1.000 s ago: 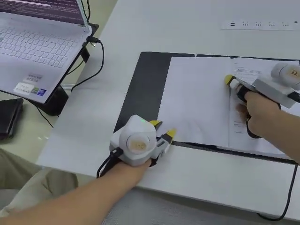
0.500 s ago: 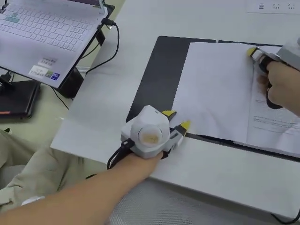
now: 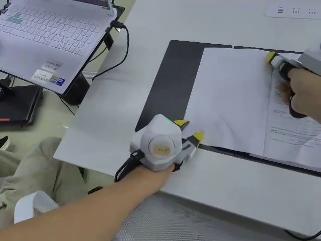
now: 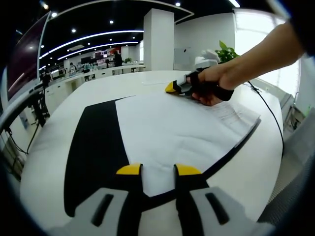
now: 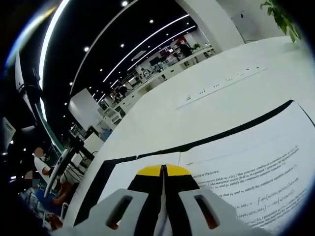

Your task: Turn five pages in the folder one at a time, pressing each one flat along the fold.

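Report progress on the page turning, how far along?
At least one page lies turned left in the folder; total unclear. In hand: right claw, shut, sits on the fold near its top; left claw, open, at the page's bottom edge. Left: further turns.

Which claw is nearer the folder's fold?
Right. The right claw sits at the far end of the fold; the left claw is at the near edge of the blank page, well left of the fold.
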The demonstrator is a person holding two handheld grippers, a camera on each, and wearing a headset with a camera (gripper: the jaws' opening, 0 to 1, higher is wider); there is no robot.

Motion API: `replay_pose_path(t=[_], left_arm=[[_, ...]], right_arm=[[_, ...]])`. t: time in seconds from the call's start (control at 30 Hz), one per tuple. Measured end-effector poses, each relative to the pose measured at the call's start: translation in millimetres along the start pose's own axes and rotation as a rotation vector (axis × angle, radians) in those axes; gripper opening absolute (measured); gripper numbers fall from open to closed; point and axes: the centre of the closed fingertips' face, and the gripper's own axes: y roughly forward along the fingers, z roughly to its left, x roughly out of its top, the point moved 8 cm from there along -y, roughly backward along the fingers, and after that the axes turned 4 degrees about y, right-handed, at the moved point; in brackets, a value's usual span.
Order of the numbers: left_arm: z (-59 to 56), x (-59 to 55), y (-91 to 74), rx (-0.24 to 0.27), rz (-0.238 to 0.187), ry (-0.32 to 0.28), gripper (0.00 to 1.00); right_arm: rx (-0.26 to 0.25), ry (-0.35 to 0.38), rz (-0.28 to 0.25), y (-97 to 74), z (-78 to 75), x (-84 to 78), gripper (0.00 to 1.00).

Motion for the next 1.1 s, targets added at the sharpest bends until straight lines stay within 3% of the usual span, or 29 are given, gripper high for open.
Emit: replay_pose_path(t=[0.23,0.4,0.57,0.67,0.9,0.97,1.0,1.1], left_arm=[[-0.3,-0.2,-0.4,0.0,0.0,0.001,0.23],[-0.5,-0.5,-0.6,-0.001,-0.001,0.003,0.23],[-0.6,-0.5,-1.0,-0.001,-0.003,0.001,0.23],[-0.2,-0.9,-0.6,-0.001,-0.003,0.001,0.23],[0.4,-1.9,0.0,-0.001,-0.004,0.004,0.23],[0.5,-2.1,0.1,-0.001,-0.004,0.003,0.23],[0.5,-2.2,0.2,-0.002,-0.004,0.004,0.23],[0.5,-2.3,0.0,-0.002,-0.005,0.005,0.23]], right_arm=[[0.037,-0.014,0.014,-24.4,4.9,-18.2,0.0],[0.057,0.001,0.016,-50.5,16.6,-33.8,0.0],[0.063,0.074,0.007,-74.9,24.6,-44.9,0.0],[0.083,0.083,0.025,-84.9,31.2,-52.2,0.0],[0.077,0.123,0.015,-105.6,38.0,-62.2,0.0],[0.087,0.137,0.033,-111.0,39.5,-66.4,0.0],[0.098,0.13,0.073,-114.5,41.1,-72.3,0.0],[0.11,0.107,0.074,-119.5,44.0,-78.4,0.0]])
